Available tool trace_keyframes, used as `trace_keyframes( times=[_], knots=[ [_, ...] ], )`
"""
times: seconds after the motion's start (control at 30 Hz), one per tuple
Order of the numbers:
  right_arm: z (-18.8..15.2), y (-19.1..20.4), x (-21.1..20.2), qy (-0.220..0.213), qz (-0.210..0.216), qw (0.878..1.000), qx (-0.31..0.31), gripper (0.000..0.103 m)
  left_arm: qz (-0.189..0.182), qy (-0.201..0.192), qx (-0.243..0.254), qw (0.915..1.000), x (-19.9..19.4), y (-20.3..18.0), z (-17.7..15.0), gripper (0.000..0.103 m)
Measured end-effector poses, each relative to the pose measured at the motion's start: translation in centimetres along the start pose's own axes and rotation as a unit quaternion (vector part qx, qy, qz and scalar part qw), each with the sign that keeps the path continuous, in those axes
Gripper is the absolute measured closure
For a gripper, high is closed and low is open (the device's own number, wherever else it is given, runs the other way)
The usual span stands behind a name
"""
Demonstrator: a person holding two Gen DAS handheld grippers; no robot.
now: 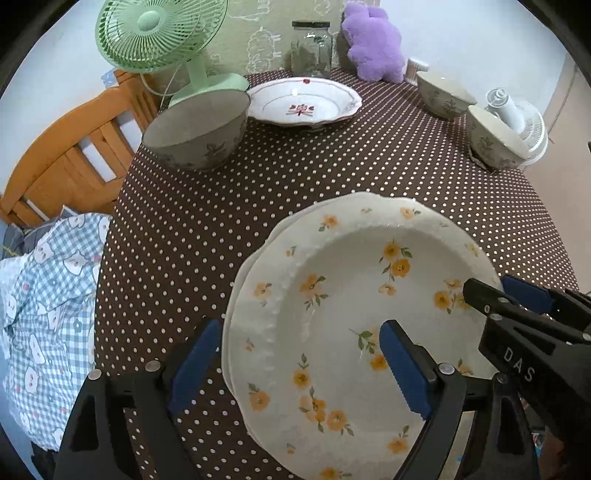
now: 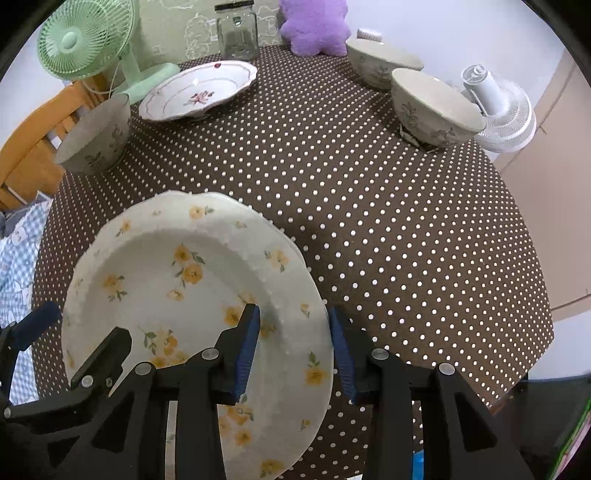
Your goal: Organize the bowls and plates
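On the far left of the brown white-dotted tablecloth (image 1: 295,177) stands a green desk fan (image 1: 159,33), with an orange wooden chair (image 1: 74,147) beyond the table edge and a blue checked cloth (image 1: 48,314) below it. Just in front of the fan's base sits a grey floral bowl (image 1: 199,129), near the table's left edge. Beside it, toward the back, rests a white scalloped plate with a red flower motif (image 1: 303,103), and behind that a clear glass jar with a dark lid (image 1: 311,48) and a purple plush toy (image 1: 373,40).

In the near foreground lies a cream scalloped plate with yellow flowers (image 1: 351,314), stacked on what looks like a second plate whose edge shows just under its left rim. The left gripper (image 1: 299,362) is wide open, its fingers straddling the plate's left rim, one blue pad outside on the cloth and one over the plate's well; contact cannot be told. The right gripper (image 2: 295,347) is likewise open, straddling the plate's right rim, holding nothing firmly.

At the right back stand two more grey floral bowls (image 2: 384,62) (image 2: 436,107), close together near the right edge, and beyond them a white fan (image 2: 498,110).
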State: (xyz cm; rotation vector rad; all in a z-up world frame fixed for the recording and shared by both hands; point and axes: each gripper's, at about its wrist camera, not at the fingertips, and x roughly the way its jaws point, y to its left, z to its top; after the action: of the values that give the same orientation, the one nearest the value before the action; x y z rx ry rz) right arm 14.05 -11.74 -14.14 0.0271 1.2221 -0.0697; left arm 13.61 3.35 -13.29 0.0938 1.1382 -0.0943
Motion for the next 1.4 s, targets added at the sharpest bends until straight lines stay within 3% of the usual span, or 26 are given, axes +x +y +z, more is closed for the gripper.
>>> trace_keyframes(
  times=[0.1,0.13,0.17,0.23,0.63,0.8,1.13,1.4],
  knots=[
    [0.4,0.2,-1.4,-0.019,0.004,1.000,0.003,0.049,-0.007,-0.009,0.004,0.9999,-0.9,0.5,0.4,0.011],
    [0.5,0.2,-1.9,-0.026,0.007,1.000,0.006,0.037,-0.012,-0.014,0.006,0.9998,-1.3,0.7,0.6,0.010],
    [0.5,0.1,-2.5,-0.034,0.012,0.999,0.011,0.031,-0.014,-0.018,0.007,0.9997,-1.6,0.7,0.7,0.009],
    [0.7,0.2,-3.8,-0.053,0.015,0.998,0.018,0.030,-0.021,-0.028,0.013,0.9993,-2.5,0.8,0.9,0.007],
    [1.6,-0.1,-8.3,-0.103,0.006,0.994,0.022,0.029,-0.040,-0.074,0.027,0.9961,-5.9,-0.2,2.9,0.005],
    [3.0,-0.5,-8.3,-0.105,0.031,0.994,0.023,0.029,-0.028,-0.081,0.002,0.9963,-5.9,-0.5,4.1,0.005],
    [9.5,-2.1,-7.2,-0.121,0.072,0.990,-0.028,0.029,0.016,-0.100,-0.073,0.9922,-5.3,-2.4,8.7,0.009],
    [15.8,-3.1,-5.4,-0.135,0.111,0.981,-0.080,0.029,0.077,-0.118,-0.145,0.9793,-3.6,-3.2,12.9,0.015]
  ],
)
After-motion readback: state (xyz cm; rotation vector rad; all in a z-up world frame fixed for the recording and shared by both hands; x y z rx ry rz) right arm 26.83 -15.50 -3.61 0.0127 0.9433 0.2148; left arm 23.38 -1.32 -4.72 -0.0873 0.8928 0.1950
